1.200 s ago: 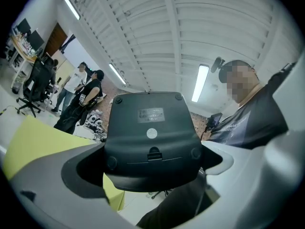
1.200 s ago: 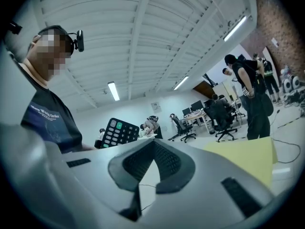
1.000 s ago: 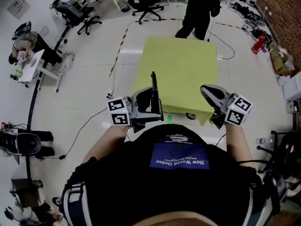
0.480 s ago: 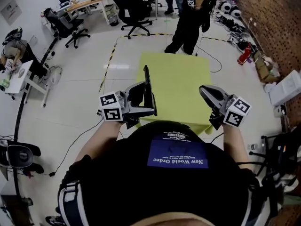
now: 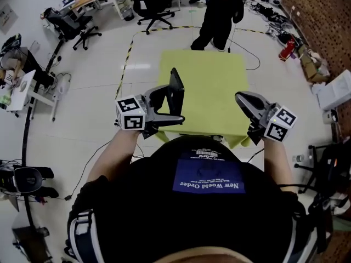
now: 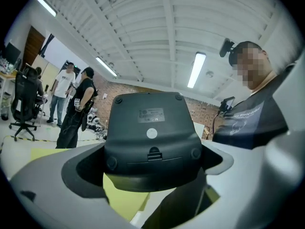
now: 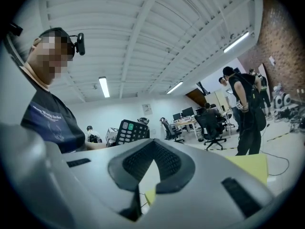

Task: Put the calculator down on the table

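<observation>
clamping calc point(image 5: 176, 86), l gripper point(image 5: 172, 104)

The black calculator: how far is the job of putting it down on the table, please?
Done: the left gripper is shut on the black calculator and holds it upright over the near left part of the yellow-green table. In hand: bringing it to the table; it is not lying there yet. Left: lower it, lay it flat, open the jaws. The right gripper is shut and empty, by the near right corner.
</observation>
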`<state>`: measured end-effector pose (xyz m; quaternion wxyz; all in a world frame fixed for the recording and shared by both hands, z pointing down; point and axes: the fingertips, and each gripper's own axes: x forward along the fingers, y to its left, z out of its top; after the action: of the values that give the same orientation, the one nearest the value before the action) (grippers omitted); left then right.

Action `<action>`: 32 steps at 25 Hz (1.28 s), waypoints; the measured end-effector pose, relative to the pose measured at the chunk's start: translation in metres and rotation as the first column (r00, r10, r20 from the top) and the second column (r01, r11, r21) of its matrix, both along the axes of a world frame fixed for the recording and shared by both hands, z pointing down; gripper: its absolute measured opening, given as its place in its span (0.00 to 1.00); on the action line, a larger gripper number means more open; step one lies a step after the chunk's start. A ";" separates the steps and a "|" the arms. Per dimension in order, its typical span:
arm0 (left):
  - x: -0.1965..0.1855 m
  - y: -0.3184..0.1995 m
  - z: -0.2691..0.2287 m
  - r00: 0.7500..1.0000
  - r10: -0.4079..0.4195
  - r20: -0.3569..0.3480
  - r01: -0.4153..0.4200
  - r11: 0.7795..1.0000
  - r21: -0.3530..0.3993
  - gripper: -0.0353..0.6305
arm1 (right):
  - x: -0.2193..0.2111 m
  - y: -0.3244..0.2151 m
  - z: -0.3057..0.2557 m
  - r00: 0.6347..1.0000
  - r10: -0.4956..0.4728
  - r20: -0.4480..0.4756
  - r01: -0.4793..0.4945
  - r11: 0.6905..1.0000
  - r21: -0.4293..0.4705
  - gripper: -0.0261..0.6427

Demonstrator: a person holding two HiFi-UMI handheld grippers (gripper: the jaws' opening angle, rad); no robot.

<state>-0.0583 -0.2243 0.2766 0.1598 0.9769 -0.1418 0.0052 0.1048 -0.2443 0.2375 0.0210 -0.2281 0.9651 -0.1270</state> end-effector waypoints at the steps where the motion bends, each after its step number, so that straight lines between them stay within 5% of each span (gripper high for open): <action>1: 0.002 -0.004 0.006 1.000 -0.001 0.014 0.001 1.000 -0.012 0.94 | 0.002 -0.002 0.004 1.000 0.000 0.000 0.000 1.000 -0.011 0.02; 7: 0.031 -0.029 0.071 0.982 0.054 0.183 -0.030 0.991 -0.132 0.94 | 0.020 -0.024 0.046 1.000 0.010 -0.006 -0.011 0.987 -0.160 0.02; 11: 0.061 -0.035 0.143 0.933 0.170 0.317 -0.108 0.973 -0.203 0.94 | 0.032 -0.045 0.093 1.000 0.030 0.002 -0.029 0.971 -0.236 0.02; 13: 0.075 -0.051 0.187 0.871 0.199 0.450 -0.137 0.976 -0.167 0.94 | 0.042 -0.065 0.119 0.999 0.048 0.017 -0.043 0.967 -0.251 0.02; 17: 0.087 -0.074 0.271 0.650 0.212 0.730 -0.206 0.973 -0.099 0.94 | 0.058 -0.091 0.166 0.997 0.073 0.003 -0.069 0.954 -0.290 0.02; 19: 0.088 -0.069 0.308 0.564 0.237 0.791 -0.243 0.963 -0.115 0.94 | 0.058 -0.090 0.191 0.997 0.081 0.000 -0.077 0.944 -0.321 0.02; 22: 0.090 -0.060 0.349 0.468 0.258 0.845 -0.287 0.949 -0.130 0.94 | 0.056 -0.086 0.224 0.996 0.088 0.018 -0.075 0.928 -0.365 0.02; 27: 0.101 -0.050 0.374 0.351 0.295 0.889 -0.345 0.923 -0.170 0.94 | 0.058 -0.085 0.240 0.995 0.092 0.028 -0.072 0.906 -0.418 0.02; 32: 0.107 -0.045 0.390 0.303 0.285 0.909 -0.379 0.912 -0.159 0.94 | 0.050 -0.067 0.254 0.996 0.077 0.046 -0.050 0.904 -0.424 0.02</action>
<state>0.0489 -0.2696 0.6670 0.0076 0.8206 -0.0017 0.5715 0.1549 -0.3113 0.4917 0.0052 -0.2545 0.9056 -0.3393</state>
